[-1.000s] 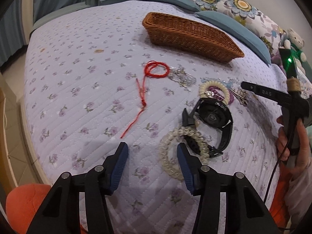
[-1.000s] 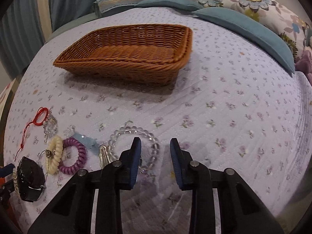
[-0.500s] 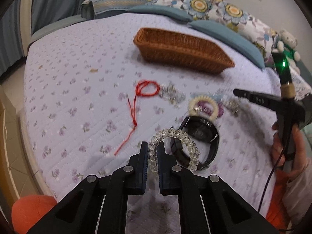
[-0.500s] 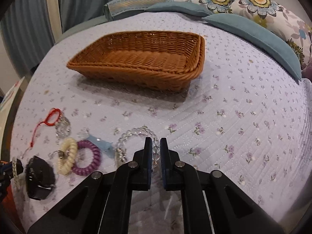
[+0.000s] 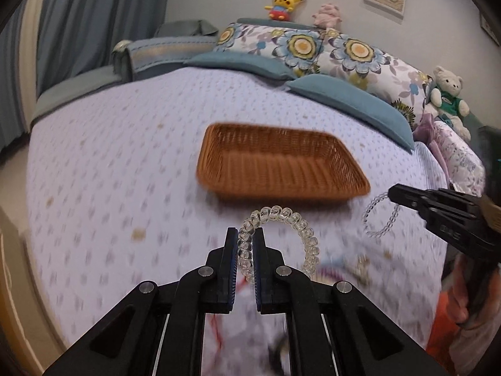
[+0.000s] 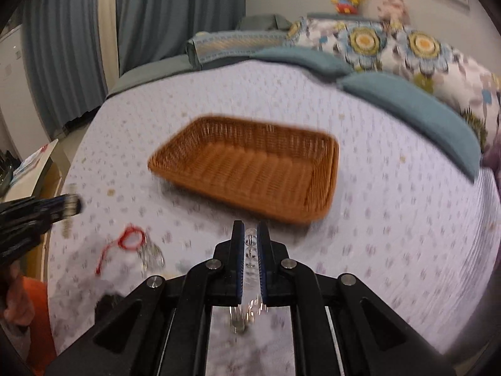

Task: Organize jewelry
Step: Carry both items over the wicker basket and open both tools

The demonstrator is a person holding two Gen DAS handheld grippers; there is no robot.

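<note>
My left gripper (image 5: 245, 235) is shut on a clear chunky bead bracelet (image 5: 294, 219) and holds it in the air in front of the brown wicker basket (image 5: 278, 164). My right gripper (image 6: 250, 228) is shut on a thin clear bead bracelet (image 6: 249, 241), seen edge-on between its pads; the bracelet shows as a ring in the left wrist view (image 5: 380, 217), hanging from the right gripper (image 5: 396, 194). The basket (image 6: 250, 169) looks empty. A red string bracelet (image 6: 130, 241) lies on the bed at lower left.
The lilac quilted bed (image 5: 109, 156) carries it all. Other jewelry (image 5: 360, 263) lies blurred below the grippers. Blue cushions (image 5: 350, 106) and flowered pillows (image 5: 313, 47) line the far side, with a teddy bear (image 5: 447, 94) at right.
Both grippers closed on their bracelets, lifted them off the bed and moved toward the basket. The views are now blurred by motion.
</note>
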